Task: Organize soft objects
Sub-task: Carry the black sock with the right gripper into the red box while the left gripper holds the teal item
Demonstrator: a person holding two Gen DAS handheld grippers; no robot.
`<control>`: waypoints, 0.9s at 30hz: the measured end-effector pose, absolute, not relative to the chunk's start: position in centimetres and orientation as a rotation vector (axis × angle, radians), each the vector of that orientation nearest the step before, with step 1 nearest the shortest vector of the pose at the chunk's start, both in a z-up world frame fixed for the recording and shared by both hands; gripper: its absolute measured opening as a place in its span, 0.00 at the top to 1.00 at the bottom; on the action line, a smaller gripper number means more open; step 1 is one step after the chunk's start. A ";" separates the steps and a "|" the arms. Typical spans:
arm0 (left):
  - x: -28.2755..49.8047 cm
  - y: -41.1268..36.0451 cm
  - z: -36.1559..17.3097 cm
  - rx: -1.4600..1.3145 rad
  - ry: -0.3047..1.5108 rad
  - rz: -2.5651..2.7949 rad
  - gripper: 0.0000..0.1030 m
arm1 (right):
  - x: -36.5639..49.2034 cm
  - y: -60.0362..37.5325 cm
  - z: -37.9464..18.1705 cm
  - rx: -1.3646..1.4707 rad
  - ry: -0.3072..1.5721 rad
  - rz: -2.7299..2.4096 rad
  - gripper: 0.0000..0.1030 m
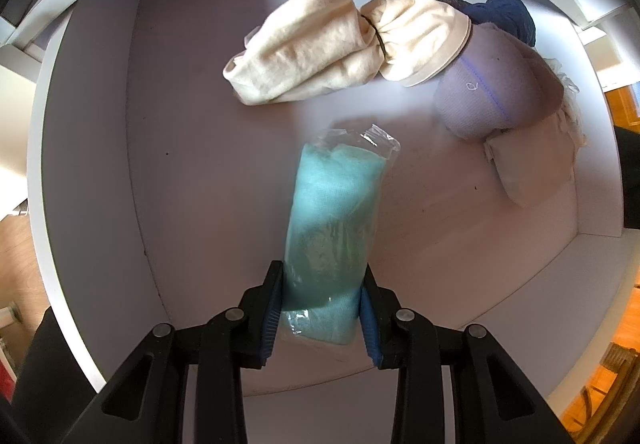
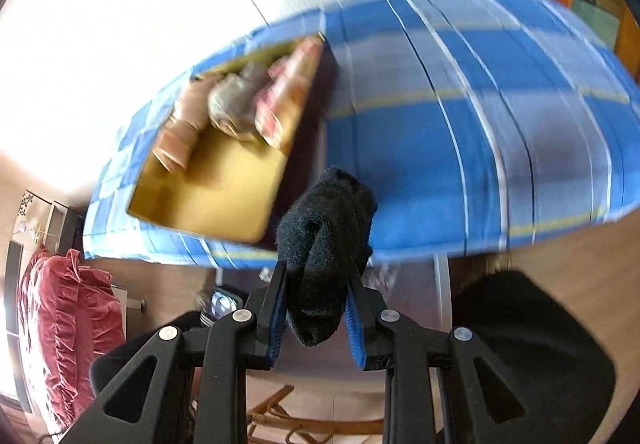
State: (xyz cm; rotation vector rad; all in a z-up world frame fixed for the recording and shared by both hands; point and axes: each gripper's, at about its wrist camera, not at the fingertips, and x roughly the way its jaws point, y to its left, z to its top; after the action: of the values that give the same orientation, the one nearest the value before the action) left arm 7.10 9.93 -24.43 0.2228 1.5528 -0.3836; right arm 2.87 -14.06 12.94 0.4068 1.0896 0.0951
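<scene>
1. The left gripper [image 1: 320, 308] points down into a white box [image 1: 92, 147]. Its jaws are pressed on the near end of a teal cloth in clear wrap [image 1: 332, 219], which lies on the box floor.
2. At 12 o'clock from the teal cloth lies a cream bundle [image 1: 320, 55]; at 2 o'clock, a lavender piece [image 1: 484, 91].
3. The right gripper [image 2: 316, 308] is closed on a rolled black sock [image 2: 326, 236], held in the air above a blue checked bed [image 2: 460, 131].
4. A yellow box [image 2: 224, 187] with rolled pieces stands at 10 o'clock from the sock.
5. I judge the step as sorting: next, each piece must be set down in a box and let go.
</scene>
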 end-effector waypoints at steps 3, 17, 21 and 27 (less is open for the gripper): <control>7.1 9.8 -24.4 0.222 1.553 -0.384 0.66 | 4.7 -13.0 14.9 0.377 1.065 0.114 0.75; 7.0 9.5 -24.5 0.218 1.554 -0.389 0.66 | 12.4 -7.0 13.8 0.176 1.168 0.115 0.75; 7.0 9.4 -24.6 0.226 1.553 -0.391 0.66 | 13.4 -6.2 12.4 0.146 1.206 0.109 0.75; 7.0 9.0 -24.6 0.233 1.553 -0.392 0.66 | 13.8 -5.5 11.7 0.020 1.196 0.055 0.71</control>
State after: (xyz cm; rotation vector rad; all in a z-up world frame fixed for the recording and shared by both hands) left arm 6.97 9.02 -24.63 0.2332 1.5528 -0.3920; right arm 13.83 -5.45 11.73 0.0198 1.1958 0.0551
